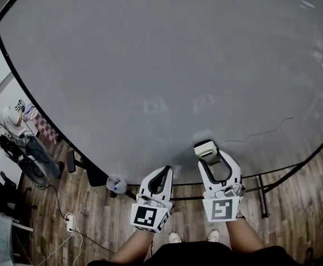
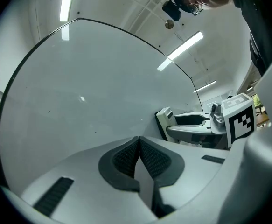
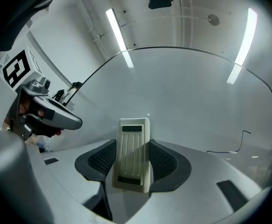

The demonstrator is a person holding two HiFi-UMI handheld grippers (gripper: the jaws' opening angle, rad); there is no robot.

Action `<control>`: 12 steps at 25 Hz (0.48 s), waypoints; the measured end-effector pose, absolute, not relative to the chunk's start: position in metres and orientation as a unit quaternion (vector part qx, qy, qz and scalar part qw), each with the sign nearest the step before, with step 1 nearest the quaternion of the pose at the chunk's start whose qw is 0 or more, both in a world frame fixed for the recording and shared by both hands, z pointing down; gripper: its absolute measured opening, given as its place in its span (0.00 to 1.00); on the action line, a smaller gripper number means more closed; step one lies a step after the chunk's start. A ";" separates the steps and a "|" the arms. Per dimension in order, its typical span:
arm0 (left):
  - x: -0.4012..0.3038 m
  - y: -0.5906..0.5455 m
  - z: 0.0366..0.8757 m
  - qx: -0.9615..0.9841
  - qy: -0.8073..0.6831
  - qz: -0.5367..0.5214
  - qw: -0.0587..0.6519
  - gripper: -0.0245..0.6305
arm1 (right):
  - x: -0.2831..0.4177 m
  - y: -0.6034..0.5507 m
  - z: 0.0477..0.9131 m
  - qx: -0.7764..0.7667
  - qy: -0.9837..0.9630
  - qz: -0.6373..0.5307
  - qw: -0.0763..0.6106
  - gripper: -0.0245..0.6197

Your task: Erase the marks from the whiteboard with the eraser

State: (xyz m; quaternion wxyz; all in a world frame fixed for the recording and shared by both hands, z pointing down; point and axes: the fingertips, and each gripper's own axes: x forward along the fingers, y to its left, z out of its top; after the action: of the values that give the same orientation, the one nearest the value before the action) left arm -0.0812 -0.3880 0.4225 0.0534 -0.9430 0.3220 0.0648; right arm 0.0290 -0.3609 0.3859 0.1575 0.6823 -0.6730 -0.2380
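A large whiteboard [image 1: 167, 65] fills the head view, its black frame curving round it. One thin dark line mark [image 1: 261, 132] runs near its lower right; the same mark [image 3: 238, 143] shows in the right gripper view. My right gripper [image 1: 207, 150] is shut on a cream eraser [image 3: 133, 155], whose end [image 1: 204, 147] sits close to the board's lower part, left of the mark. My left gripper [image 1: 162, 175] hangs beside it, lower and to the left, shut with its pads [image 2: 129, 157] together and nothing between them.
The board's stand and feet [image 1: 263, 190] rest on a wooden floor [image 1: 95, 215]. A person [image 1: 6, 121] stands at the far left beside chairs and gear [image 1: 34, 168]. A power strip with cables [image 1: 70, 223] lies on the floor. My shoes [image 1: 194, 237] show below.
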 end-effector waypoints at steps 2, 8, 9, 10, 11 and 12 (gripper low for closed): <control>-0.062 -0.379 0.416 -0.944 0.318 0.064 0.053 0.07 | 0.050 -0.353 0.376 0.684 -0.671 -0.241 0.154 0.42; -0.014 -0.354 0.401 -0.948 0.305 0.070 0.057 0.07 | 0.096 -0.333 0.357 0.690 -0.664 -0.246 0.149 0.42; -0.015 -0.354 0.400 -0.947 0.306 0.073 0.058 0.07 | 0.096 -0.332 0.356 0.691 -0.662 -0.247 0.150 0.42; -0.016 -0.354 0.400 -0.947 0.307 0.076 0.058 0.07 | 0.095 -0.331 0.355 0.692 -0.660 -0.249 0.152 0.42; -0.018 -0.354 0.400 -0.947 0.307 0.078 0.059 0.07 | 0.094 -0.331 0.356 0.693 -0.659 -0.250 0.153 0.42; -0.020 -0.354 0.400 -0.947 0.306 0.080 0.060 0.07 | 0.093 -0.331 0.356 0.693 -0.658 -0.251 0.153 0.42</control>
State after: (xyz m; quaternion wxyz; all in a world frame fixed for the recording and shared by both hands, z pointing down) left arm -0.0195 -0.3545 0.4000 0.0602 -0.9468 0.3058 0.0803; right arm 0.0934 -0.3307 0.3564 0.1535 0.6931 -0.6581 -0.2512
